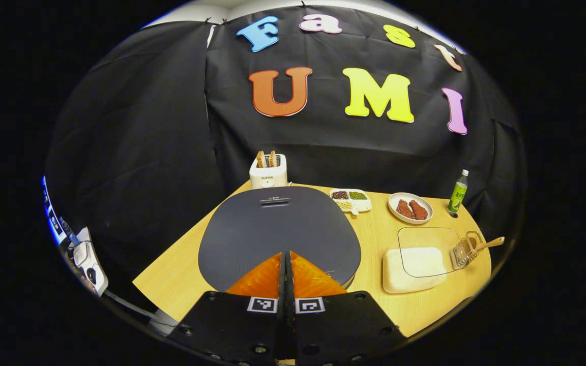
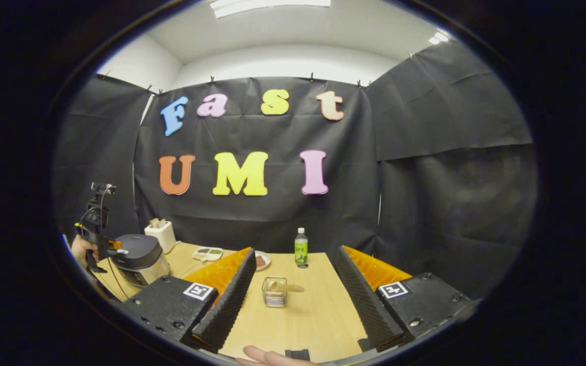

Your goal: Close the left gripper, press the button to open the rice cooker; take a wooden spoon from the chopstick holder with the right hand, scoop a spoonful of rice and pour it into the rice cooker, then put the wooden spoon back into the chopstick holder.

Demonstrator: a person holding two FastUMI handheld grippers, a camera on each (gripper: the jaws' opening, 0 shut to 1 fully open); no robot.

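My left gripper (image 1: 286, 255) is shut, its orange fingers together with nothing between them, low over the near edge of the dark grey rice cooker (image 1: 277, 229). The lid is down, and its button (image 1: 274, 202) lies at the far side. At the right a wooden spoon (image 1: 490, 243) leans in the wire chopstick holder (image 1: 462, 252), beside a white rice container (image 1: 415, 269) under a clear lid. My right gripper (image 2: 295, 252) is open and bare, with the chopstick holder (image 2: 274, 292) and spoon (image 2: 287, 287) ahead between its fingers. The left gripper (image 2: 104, 239), held by a hand, is at the rice cooker (image 2: 138, 258).
A white toaster (image 1: 268, 172) holding bread stands behind the cooker. A divided dish (image 1: 350, 200), a plate of meat (image 1: 410, 207) and a green bottle (image 1: 458, 192) line the back of the wooden table (image 1: 181, 274). A fingertip (image 2: 267, 357) shows at the right view's bottom.
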